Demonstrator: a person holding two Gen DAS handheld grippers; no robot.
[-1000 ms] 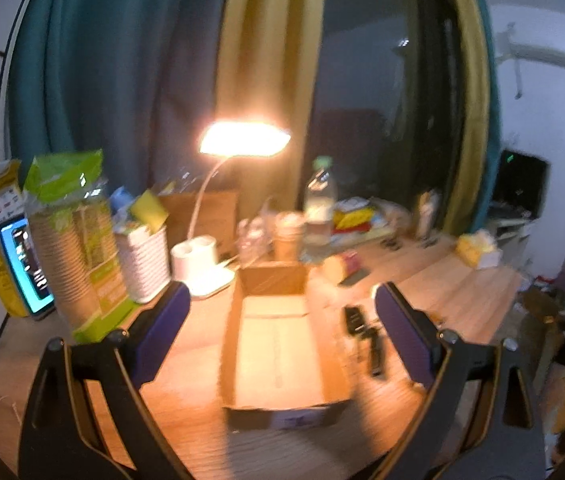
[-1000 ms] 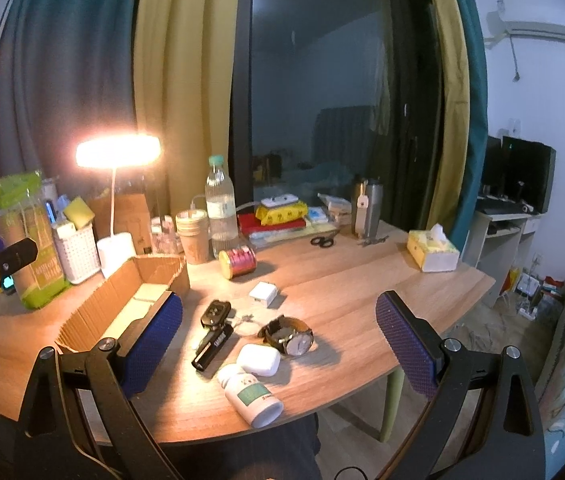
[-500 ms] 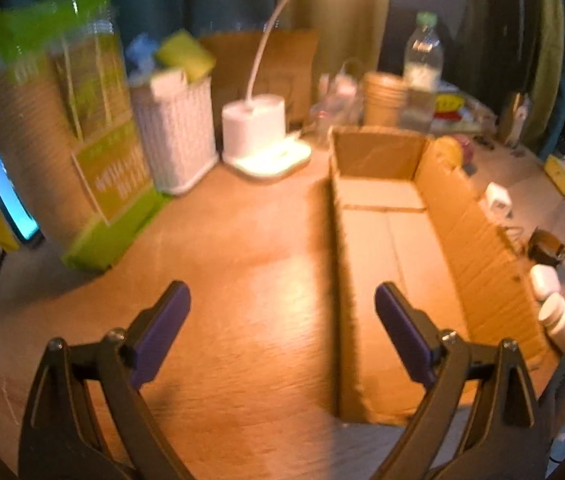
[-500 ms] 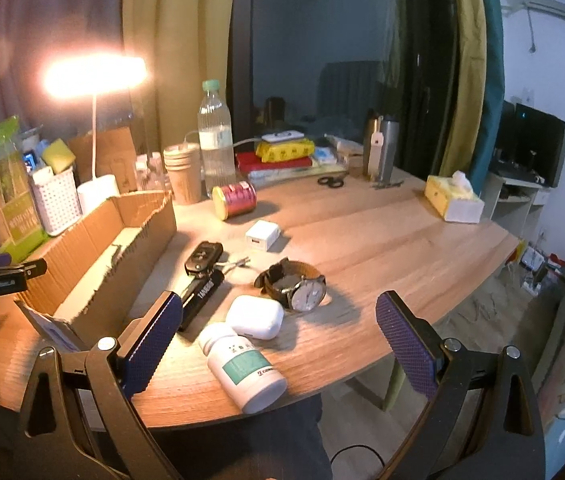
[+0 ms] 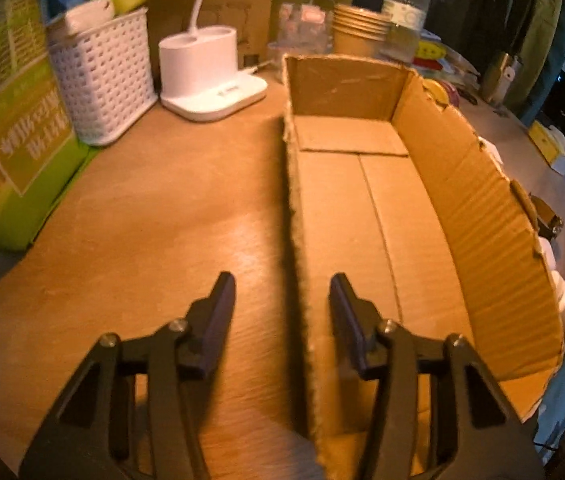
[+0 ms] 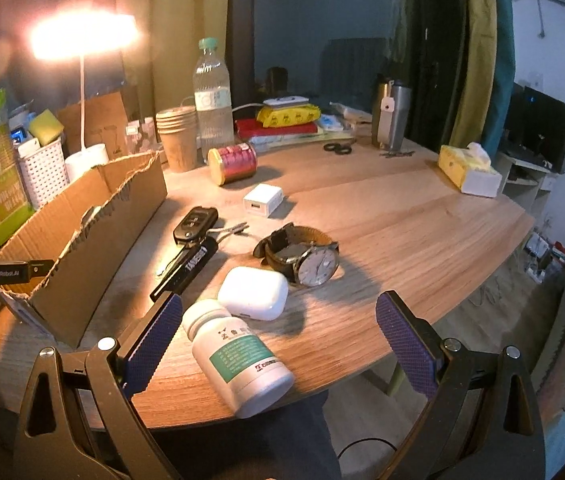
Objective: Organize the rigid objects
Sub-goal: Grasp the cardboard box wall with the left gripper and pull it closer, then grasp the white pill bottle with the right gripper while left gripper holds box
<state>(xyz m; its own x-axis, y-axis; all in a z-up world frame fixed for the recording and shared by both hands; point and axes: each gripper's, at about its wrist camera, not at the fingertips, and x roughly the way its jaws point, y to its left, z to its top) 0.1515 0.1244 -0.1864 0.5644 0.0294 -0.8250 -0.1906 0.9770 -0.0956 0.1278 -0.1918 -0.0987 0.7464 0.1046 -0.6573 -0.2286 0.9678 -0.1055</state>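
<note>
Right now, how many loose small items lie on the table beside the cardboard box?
6: pill bottle nearest the edge; earbud case behind it; wristwatch to its right; car key; black stick; white charger farthest back. More may hide behind the cardboard box.

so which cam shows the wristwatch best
The right wrist view: the wristwatch lies in full sight on the table, dial and strap clear. In the left wrist view the cardboard box wall hides it almost entirely.

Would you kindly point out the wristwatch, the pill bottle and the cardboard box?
wristwatch (image 6: 318, 266), right wrist view, on the dial.
pill bottle (image 6: 238, 356), right wrist view, on the label.
cardboard box (image 5: 482, 232), left wrist view, on the inner right wall.
</note>
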